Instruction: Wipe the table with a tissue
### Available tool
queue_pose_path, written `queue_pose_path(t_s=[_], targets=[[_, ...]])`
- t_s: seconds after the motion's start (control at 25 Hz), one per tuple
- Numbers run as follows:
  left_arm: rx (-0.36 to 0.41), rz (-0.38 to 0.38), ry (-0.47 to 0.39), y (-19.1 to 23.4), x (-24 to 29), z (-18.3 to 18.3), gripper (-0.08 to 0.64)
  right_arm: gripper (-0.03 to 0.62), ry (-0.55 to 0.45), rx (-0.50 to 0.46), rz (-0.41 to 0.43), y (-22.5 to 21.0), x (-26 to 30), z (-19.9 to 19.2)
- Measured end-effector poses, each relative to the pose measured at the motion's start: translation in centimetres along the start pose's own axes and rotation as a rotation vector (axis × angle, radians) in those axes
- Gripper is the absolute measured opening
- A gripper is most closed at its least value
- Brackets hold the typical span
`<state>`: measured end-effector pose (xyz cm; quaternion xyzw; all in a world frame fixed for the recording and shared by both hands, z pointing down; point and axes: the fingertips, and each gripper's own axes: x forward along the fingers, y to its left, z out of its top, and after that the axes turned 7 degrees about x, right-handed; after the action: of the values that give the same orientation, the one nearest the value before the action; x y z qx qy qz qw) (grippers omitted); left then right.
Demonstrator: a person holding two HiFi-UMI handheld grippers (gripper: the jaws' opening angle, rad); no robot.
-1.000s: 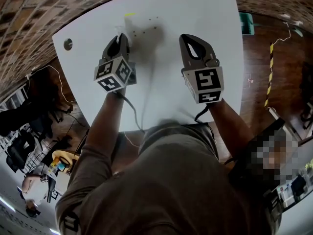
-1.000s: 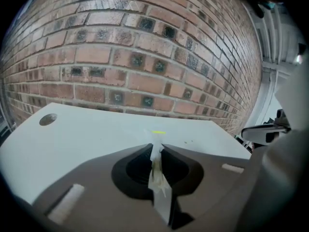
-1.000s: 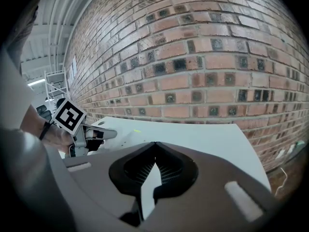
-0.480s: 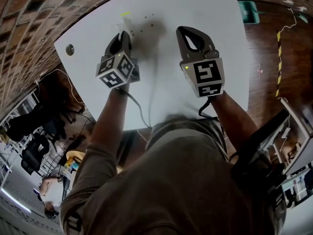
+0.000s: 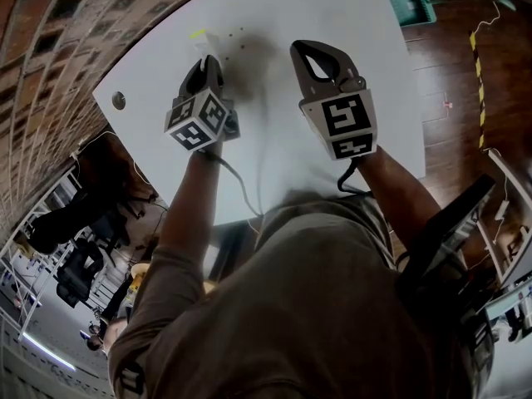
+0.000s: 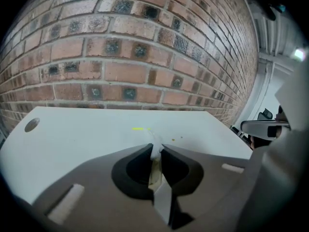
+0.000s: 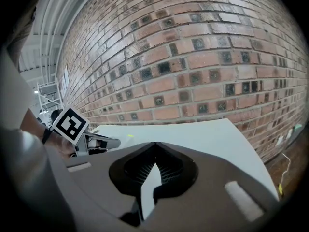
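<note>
The wiping step is in hand. The left gripper [image 5: 209,61] has its jaws pressed together on a thin white tissue [image 6: 156,151], which stands up between the tips and trails back through the gap behind them. Whether the tissue touches the tabletop [image 5: 332,7] cannot be told from these views.

Just ahead of this gripper's tips lie a short yellow mark [image 6: 137,128] and a few small specks [image 6: 174,139]; these look like what is to be wiped. The next move probably calls for lowering the pinched tissue flat onto the tabletop; then pushing it forward over the mark with steady downward pressure, so the tissue drags rather than skips or tears.

The right gripper [image 7: 155,145] has its jaws closed tip to tip on nothing; only bare tabletop shows through the gap behind the tips. It is held to the right of the left gripper and apart from it, and seems to have no part in the wipe.

Both forearms reach forward from the body, roughly side by side, with the grippers pointing away toward the brick wall [image 6: 120,57] beyond the tabletop's far edge.
</note>
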<state>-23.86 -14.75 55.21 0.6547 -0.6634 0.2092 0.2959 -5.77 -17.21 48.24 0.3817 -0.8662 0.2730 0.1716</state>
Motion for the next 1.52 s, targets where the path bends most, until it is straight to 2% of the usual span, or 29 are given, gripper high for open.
queue_pose_path(t_s=[0.4, 0.76, 1.12, 1.2, 1.4, 1.52], targets=[[-0.001, -0.03, 0.016, -1.3, 0.3, -0.4, 0.025, 0.014, 0.002, 0.014, 0.008, 0.0, -0.4, -0.3], [0.066, -0.069, 0.056, -2.8, 0.4, -1.0, 0.025, 0.014, 0.004, 0.017, 0.014, 0.0, -0.3, -0.5], [0.074, -0.074, 0.064, -2.7, -0.1, -1.9, 0.025, 0.014, 0.01, 0.004, 0.02, 0.7, -0.3, -0.6], [0.056, -0.068, 0.061, -2.4, -0.4, -1.9, 0.025, 0.014, 0.01, 0.0, 0.021, 0.7, -0.3, -0.6], [-0.046, -0.021, 0.02, 0.8, -2.0, -1.1, 0.025, 0.014, 0.005, -0.012, 0.024, 1.1, -0.2, -0.3], [-0.042, 0.042, 0.024, 2.5, -3.6, 0.0, 0.025, 0.014, 0.009, -0.014, 0.027, 1.3, -0.2, -0.3]])
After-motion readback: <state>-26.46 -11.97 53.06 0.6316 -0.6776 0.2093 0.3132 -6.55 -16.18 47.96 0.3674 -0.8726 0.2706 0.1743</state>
